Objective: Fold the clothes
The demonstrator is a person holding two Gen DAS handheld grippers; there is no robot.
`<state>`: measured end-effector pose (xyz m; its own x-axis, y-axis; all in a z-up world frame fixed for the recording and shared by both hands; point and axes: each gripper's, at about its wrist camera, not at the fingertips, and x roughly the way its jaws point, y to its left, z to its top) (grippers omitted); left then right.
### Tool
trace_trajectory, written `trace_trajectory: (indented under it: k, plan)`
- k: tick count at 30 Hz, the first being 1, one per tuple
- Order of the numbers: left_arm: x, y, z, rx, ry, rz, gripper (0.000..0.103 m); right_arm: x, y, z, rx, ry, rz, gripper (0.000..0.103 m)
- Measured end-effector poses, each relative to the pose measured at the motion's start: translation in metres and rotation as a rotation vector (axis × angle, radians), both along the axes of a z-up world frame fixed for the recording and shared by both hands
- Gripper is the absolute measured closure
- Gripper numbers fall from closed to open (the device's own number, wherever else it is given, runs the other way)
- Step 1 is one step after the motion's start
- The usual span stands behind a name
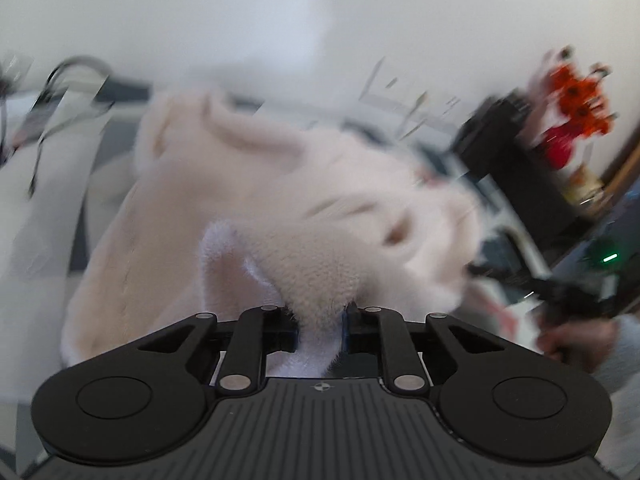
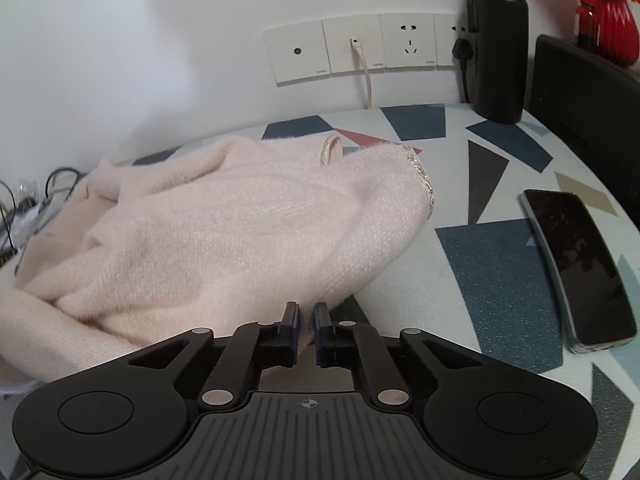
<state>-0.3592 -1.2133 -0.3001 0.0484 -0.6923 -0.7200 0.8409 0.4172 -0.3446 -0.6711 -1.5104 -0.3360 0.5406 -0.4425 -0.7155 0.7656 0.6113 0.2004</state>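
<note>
A fluffy pale pink sweater (image 2: 240, 224) lies bunched on the patterned table (image 2: 500, 272), its beaded neckline toward the back right. My right gripper (image 2: 306, 318) is shut on the sweater's near edge, with fabric pinched between the pads. In the blurred left wrist view the same sweater (image 1: 248, 208) hangs lifted, and my left gripper (image 1: 320, 316) is shut on a thick fold of it. The other gripper (image 1: 576, 292), held in a person's hand, shows at the right edge of that view.
A dark phone (image 2: 580, 268) lies on the table to the right. A black bottle (image 2: 498, 40) stands by the wall sockets (image 2: 360, 48), next to a black box (image 2: 580, 92) and a red vase (image 2: 612, 20). Cables (image 2: 36, 196) lie at the far left.
</note>
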Motion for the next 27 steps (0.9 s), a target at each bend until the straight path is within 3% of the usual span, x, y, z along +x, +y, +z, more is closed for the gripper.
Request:
trace_trajectory:
  k: [2,4,5,6,8,10,12,14,16,17,20,22,25,27]
  plan:
    - [0.0,0.005,-0.012,0.048,0.003,0.008,0.084,-0.002,0.001,-0.001,0.025,0.014,-0.007,0.099]
    - [0.005,0.01,-0.022,0.089,0.034,0.017,0.074,-0.005,0.003,0.0,0.04,0.002,-0.014,0.099]
    - [0.01,0.014,-0.025,0.104,0.057,0.039,0.059,-0.006,0.004,0.0,0.047,-0.005,-0.018,0.098]
    - [0.014,0.017,-0.027,0.115,0.079,0.06,0.05,-0.008,0.005,0.001,0.042,-0.012,-0.024,0.096]
    - [0.023,0.029,-0.019,0.049,0.112,0.071,0.046,-0.011,0.004,0.004,0.031,-0.026,-0.04,0.089]
    - [0.032,0.04,-0.011,-0.018,0.145,0.083,0.031,-0.015,0.002,0.007,0.019,-0.039,-0.06,0.081]
    - [0.042,0.051,-0.002,-0.111,0.151,0.091,0.008,-0.018,-0.001,0.009,0.008,-0.048,-0.089,0.079]
    - [0.052,0.058,0.004,-0.171,0.145,0.123,0.008,-0.02,-0.007,0.011,0.014,-0.056,-0.132,0.071]
    - [0.064,0.056,0.002,-0.147,0.101,0.204,0.008,-0.021,-0.012,0.013,0.014,-0.065,-0.168,0.06]
    - [0.069,0.055,0.001,-0.132,0.077,0.245,0.008,-0.021,-0.015,0.014,0.011,-0.07,-0.182,0.059]
    - [0.082,0.045,-0.014,0.027,-0.083,0.357,0.008,-0.019,-0.022,0.02,-0.011,-0.084,-0.179,0.058]
    - [0.088,0.038,-0.028,0.104,-0.156,0.377,0.008,-0.017,-0.027,0.023,-0.027,-0.089,-0.175,0.052]
    - [0.099,0.028,-0.046,0.155,-0.123,0.372,0.009,-0.011,-0.038,0.029,-0.05,-0.098,-0.178,0.049]
    - [0.102,0.023,-0.054,0.152,-0.073,0.358,0.018,-0.005,-0.047,0.032,-0.061,-0.105,-0.178,0.048]
